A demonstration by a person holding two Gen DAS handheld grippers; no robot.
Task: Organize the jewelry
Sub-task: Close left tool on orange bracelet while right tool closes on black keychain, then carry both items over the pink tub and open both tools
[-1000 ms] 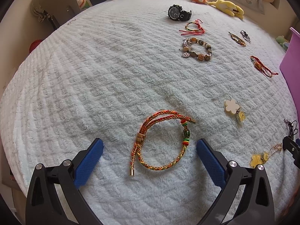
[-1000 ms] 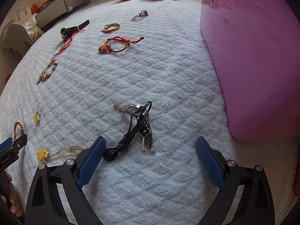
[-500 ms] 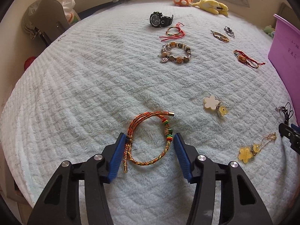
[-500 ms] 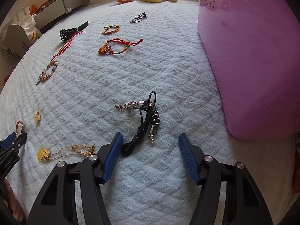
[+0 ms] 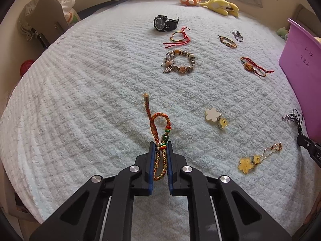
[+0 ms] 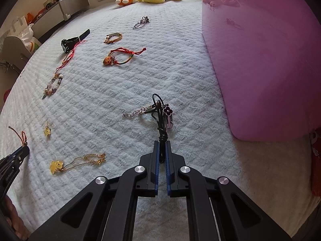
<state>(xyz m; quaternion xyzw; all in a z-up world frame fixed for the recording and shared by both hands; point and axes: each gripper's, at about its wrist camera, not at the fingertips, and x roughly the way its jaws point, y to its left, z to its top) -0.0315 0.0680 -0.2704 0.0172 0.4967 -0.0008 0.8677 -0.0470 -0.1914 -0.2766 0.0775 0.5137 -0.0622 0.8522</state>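
My left gripper (image 5: 160,146) is shut on the orange braided rope bracelet (image 5: 155,120), whose loop and capped end stick out ahead over the white blanket (image 5: 90,100). My right gripper (image 6: 162,144) is shut on the black cord necklace (image 6: 160,116) with a flower charm and silver chain, just left of the pink box (image 6: 260,60). The left gripper also shows at the left edge of the right wrist view (image 6: 19,154).
On the blanket lie a black watch (image 5: 165,22), a red string bracelet (image 5: 178,37), a beaded bracelet (image 5: 179,63), a red charm bracelet (image 5: 254,68), a white flower charm (image 5: 215,116) and a gold flower chain (image 5: 256,158). Plush toys (image 5: 208,2) sit at the far edge.
Both grippers have closed from wide open: the left onto the braided bracelet, the right onto the black cord necklace. Both pieces are now pinched and bunched between the pads.
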